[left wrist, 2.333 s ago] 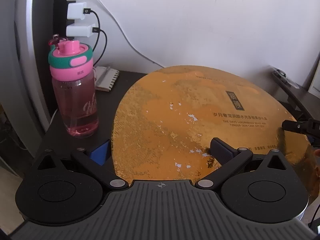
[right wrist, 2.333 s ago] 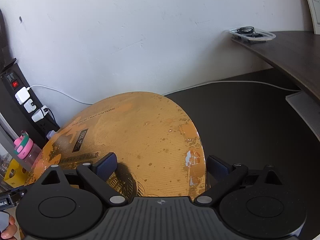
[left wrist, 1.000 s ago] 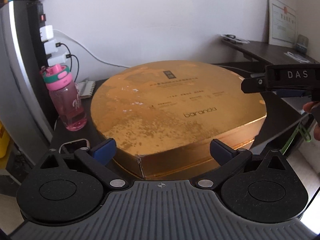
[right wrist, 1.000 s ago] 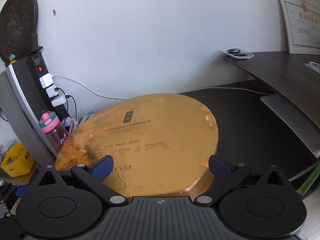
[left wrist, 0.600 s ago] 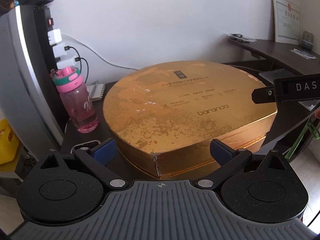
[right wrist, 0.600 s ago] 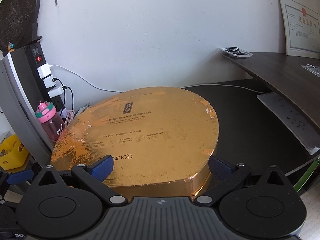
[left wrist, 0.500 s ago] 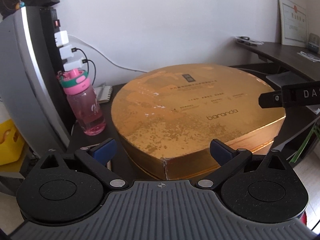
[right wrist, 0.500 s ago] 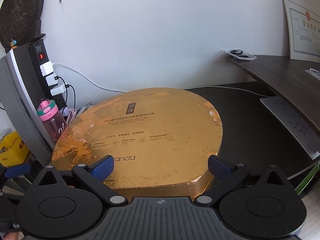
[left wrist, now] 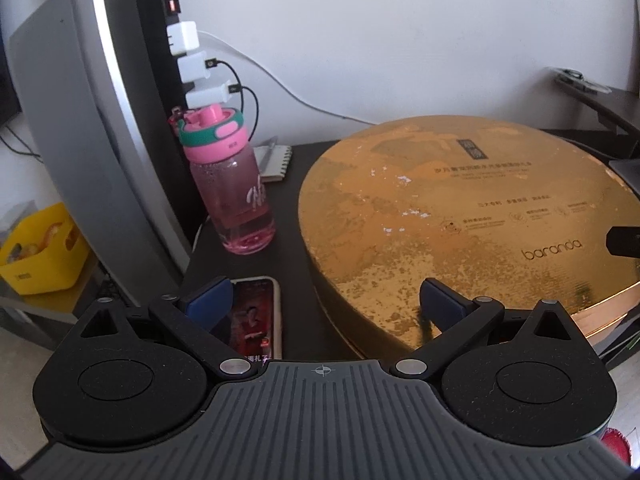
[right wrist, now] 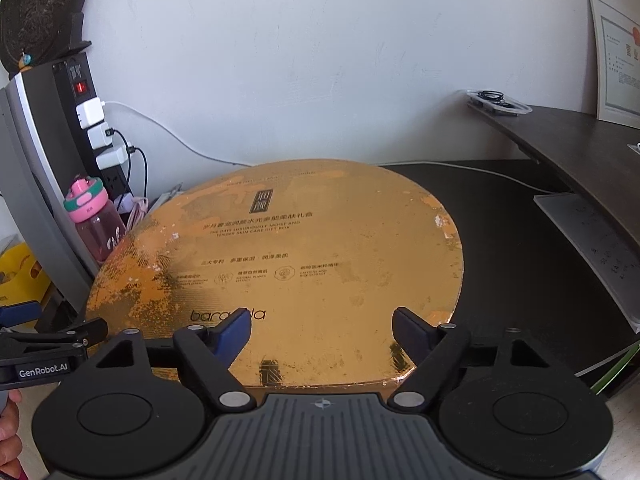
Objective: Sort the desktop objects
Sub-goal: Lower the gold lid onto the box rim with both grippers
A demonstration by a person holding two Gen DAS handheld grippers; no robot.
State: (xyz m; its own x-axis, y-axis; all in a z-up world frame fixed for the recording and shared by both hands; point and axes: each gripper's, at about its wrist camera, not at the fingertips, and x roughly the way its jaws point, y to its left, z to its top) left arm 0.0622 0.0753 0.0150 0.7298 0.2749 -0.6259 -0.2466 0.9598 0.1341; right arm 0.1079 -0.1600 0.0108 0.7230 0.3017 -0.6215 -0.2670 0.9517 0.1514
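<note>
The right claw (right wrist: pixel 321 326) hangs over the near edge of the round gold gift box (right wrist: pixel 304 264), its two blue-padded fingers (right wrist: pixel 234 330) spread partway with nothing pinched between them; the jaws have just been closing in, and only the flat lid lies beneath the gap. The left claw (left wrist: pixel 324 300) stands wide, with nothing gripped. Its left finger (left wrist: pixel 210 302) hovers above a phone (left wrist: pixel 256 316) that lies flat on the dark tabletop (left wrist: pixel 296 280), screen lit, while its right finger (left wrist: pixel 444 306) reaches over the box's near left rim.

The box lies flat on the tabletop, lid on, filling most of the middle of the surface. Its foil is scuffed and flaked in patches, and black print, including the word "baranda", runs across the lid.

To the box's left, well clear of it, a pink water bottle (left wrist: pixel 230 184) with a green-banded cap stands upright. Behind the bottle a small spiral notepad (left wrist: pixel 274 162) lies near the wall. A black power strip (left wrist: pixel 168 28) climbs vertically up the side of a grey curved panel (left wrist: pixel 92 128), with three white chargers (left wrist: pixel 192 66) plugged in and cables trailing away along the wall. Lower left, off the tabletop, sits a yellow bin (left wrist: pixel 44 256). A higher dark shelf (right wrist: pixel 568 136) curves along the right side, carrying a framed certificate (right wrist: pixel 614 68) that leans on the wall.
</note>
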